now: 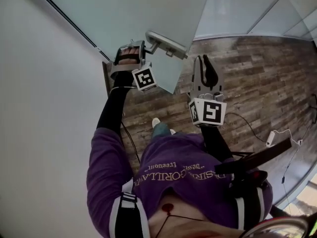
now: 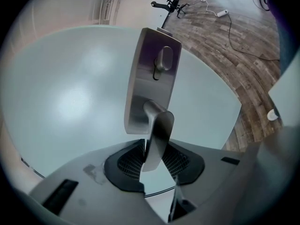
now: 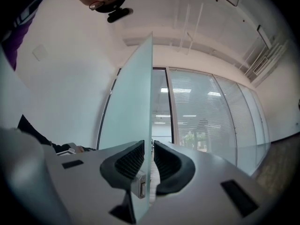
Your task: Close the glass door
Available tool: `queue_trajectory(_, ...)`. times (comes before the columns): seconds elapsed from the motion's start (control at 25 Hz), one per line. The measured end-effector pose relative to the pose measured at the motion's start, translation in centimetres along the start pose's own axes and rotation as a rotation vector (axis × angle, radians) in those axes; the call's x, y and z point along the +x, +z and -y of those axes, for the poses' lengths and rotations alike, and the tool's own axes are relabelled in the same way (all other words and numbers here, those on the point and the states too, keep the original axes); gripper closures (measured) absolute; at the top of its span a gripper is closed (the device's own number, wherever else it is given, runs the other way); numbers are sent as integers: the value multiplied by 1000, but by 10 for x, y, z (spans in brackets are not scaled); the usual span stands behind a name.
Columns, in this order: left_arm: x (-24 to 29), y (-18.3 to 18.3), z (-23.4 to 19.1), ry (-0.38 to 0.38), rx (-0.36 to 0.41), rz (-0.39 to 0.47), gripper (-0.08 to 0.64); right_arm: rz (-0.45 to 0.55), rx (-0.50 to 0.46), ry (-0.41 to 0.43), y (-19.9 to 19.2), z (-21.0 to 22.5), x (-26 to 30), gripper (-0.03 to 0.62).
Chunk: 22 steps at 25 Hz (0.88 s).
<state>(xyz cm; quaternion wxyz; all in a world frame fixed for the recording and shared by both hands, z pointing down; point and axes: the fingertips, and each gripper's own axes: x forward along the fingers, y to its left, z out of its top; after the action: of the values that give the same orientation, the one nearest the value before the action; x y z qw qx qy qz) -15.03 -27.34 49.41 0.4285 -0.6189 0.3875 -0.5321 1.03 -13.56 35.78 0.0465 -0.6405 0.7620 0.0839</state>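
Observation:
The frosted glass door (image 1: 138, 9) stands partly open, its free edge toward the wooden floor. In the left gripper view a brushed-metal lock plate (image 2: 152, 78) carries the lever handle (image 2: 159, 130). The left gripper (image 2: 152, 156) is shut on the lever's end, with a ribbed pad against each side. From the head view this gripper (image 1: 143, 48) sits at the handle (image 1: 166, 43). My right gripper (image 3: 149, 158) straddles the door's edge (image 3: 140, 102) just above the small latch plate (image 3: 137, 187), one pad on each face of the glass. In the head view it (image 1: 204, 66) points up beside that edge.
A white wall (image 1: 39, 83) and the dark door frame (image 1: 64, 16) lie to the left. Wooden flooring (image 1: 257, 68) spreads right, with a cable and white adapter (image 1: 270, 139) on it. Glass partitions with blinds (image 3: 206, 116) stand beyond the door.

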Motion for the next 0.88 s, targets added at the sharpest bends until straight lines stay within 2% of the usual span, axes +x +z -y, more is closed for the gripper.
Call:
queue_trajectory(0.16, 21, -1, -9, -16, 52, -67, 454, -21, 5, -18, -7, -1, 18, 532)
queue_trajectory(0.28, 45, 17, -18, -61, 39, -50, 454, -67, 39, -38, -12, 7, 41, 532)
queue_trajectory(0.4, 63, 31, -28, -122, 78, -62, 457, -118, 93, -46, -18, 16, 62, 532)
queue_trajectory(0.56, 76, 40, -25, -127, 70, -18, 463, -146, 122, -59, -33, 6, 70, 532)
queue_trajectory(0.8, 79, 45, -20, -136, 63, 27, 471, -141, 107, -96, -42, -10, 64, 534)
queue_trajectory(0.88, 83, 47, -14, -134, 47, 52, 472, -137, 101, -118, -49, -14, 61, 557)
